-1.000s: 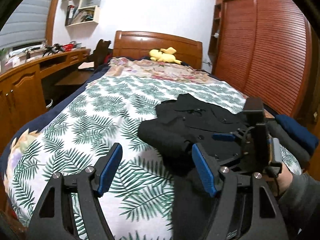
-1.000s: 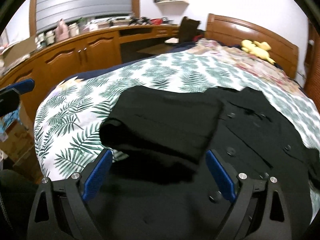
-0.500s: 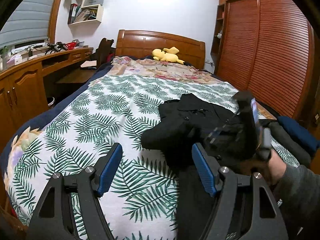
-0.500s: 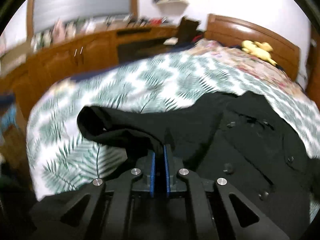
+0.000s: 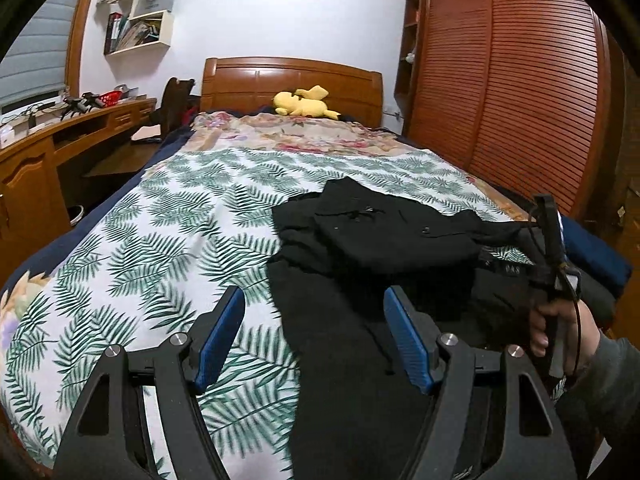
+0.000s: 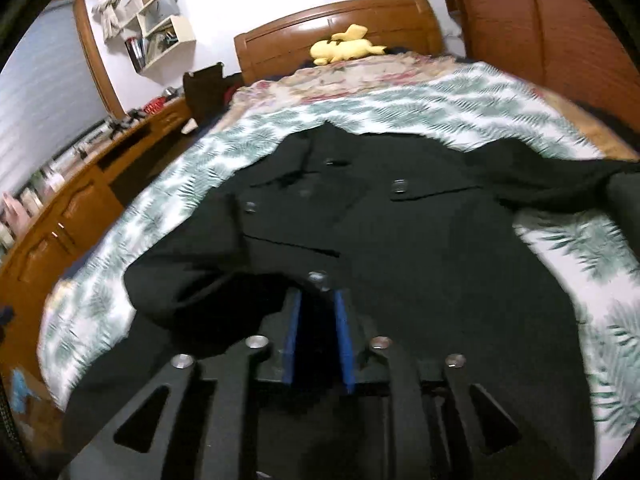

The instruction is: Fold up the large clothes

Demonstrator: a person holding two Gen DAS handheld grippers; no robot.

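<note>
The black coat (image 6: 400,240) lies lengthwise, collar toward the headboard (image 6: 340,20) — right gripper (image 6: 318,312) pinches its sleeve; left gripper (image 5: 316,336) gapes, empty.

One black coat (image 6: 400,248), one yellow plush toy (image 5: 304,102).

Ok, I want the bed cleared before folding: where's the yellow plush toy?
The yellow plush toy lies at the far end of the bed, against the wooden headboard, well beyond the black coat.
</note>
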